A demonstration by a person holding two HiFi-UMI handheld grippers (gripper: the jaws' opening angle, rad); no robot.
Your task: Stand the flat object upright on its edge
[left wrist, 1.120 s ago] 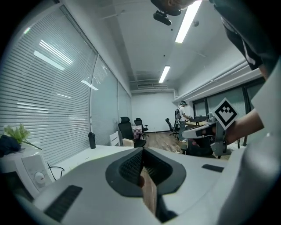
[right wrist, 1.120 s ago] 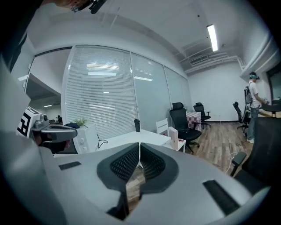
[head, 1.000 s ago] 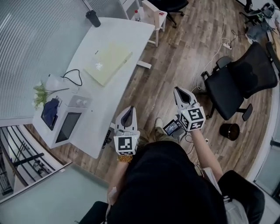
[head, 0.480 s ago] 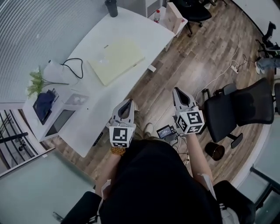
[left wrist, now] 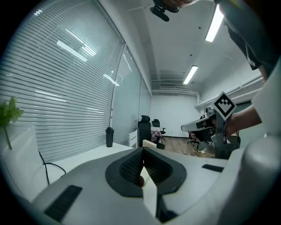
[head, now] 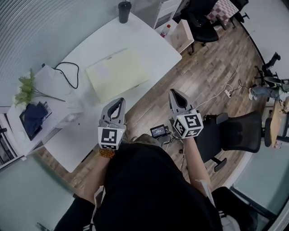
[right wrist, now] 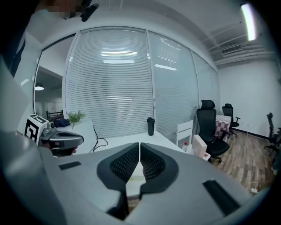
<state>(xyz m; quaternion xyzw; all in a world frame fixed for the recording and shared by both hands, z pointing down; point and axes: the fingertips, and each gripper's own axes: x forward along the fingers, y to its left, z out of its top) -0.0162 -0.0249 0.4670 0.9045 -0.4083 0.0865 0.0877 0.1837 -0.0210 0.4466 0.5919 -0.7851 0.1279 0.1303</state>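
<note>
Lying flat: flat object, long axis up-right (head view); left gripper, right gripper jaws closed.

- The head view looks steeply down from above the person, whose dark shirt fills the lower frame. The left gripper and right gripper sit mid-frame, and the white desk is at upper left.
- The left gripper view sits low, close behind its own jaws, and faces along the desk top into the room. The right gripper shows at its right edge.
- The right gripper view sits the same way and faces the blinds, with the left gripper at its left edge.
- All three views share the desk and the dark tumbler.
</note>
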